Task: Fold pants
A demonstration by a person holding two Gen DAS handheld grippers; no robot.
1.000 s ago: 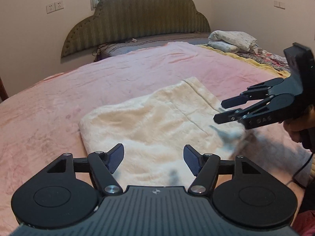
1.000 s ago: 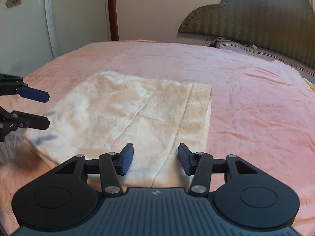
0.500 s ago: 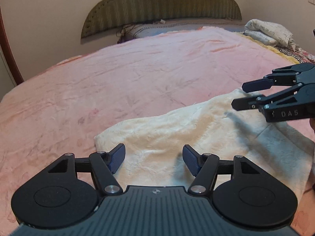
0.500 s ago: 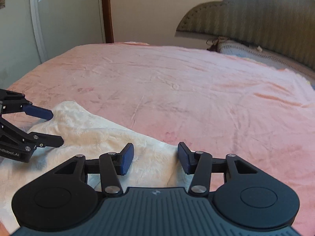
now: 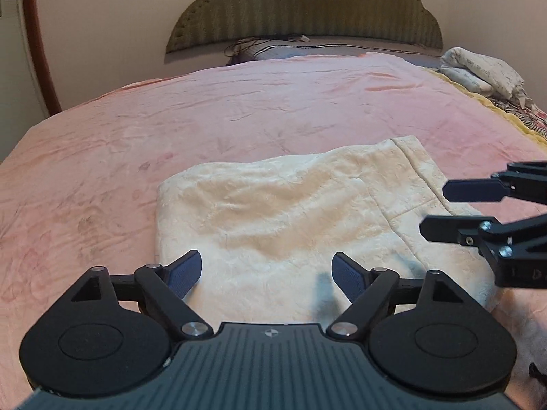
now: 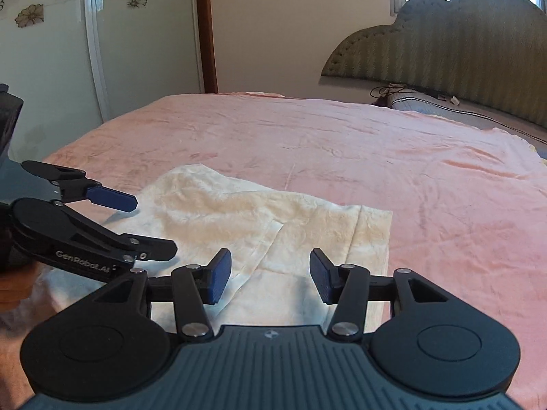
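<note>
- Cream fleece pants (image 5: 294, 218) lie on the pink blanket (image 5: 239, 102) near the foot of the bed, already reduced to a compact, roughly rectangular bundle; layered edges and a seam show along its right side in the left wrist view.
- Judged from the shape, at least one fold is in place. Whether this counts as the final fold cannot be told from the pictures.
- Top surface is a bit lumpy, with a soft ridge across the middle; the near left corner sits slightly rounded, not crisp.
- Left gripper (image 5: 266, 273): jaws opening, nothing between the pads; it hovers above the near edge of the bundle, cloth visible below the gap but not pinched.
- Right gripper (image 6: 270, 275): jaws parted about halfway, empty; it hangs over the bundle's near right portion, close to the layered hem strip (image 6: 371, 235).
- In the right wrist view the left gripper comes in from the left side, fingers apart over the bundle's left edge, clear of the fabric as far as can be seen.
- Left to do, by my reading: possibly one more fold to halve the bundle, or only smoothing and squaring the edges.
- Striped headboard (image 5: 301, 10) and a pile of patterned bedding (image 5: 482, 71) sit well away at the far end, no interference.
</note>
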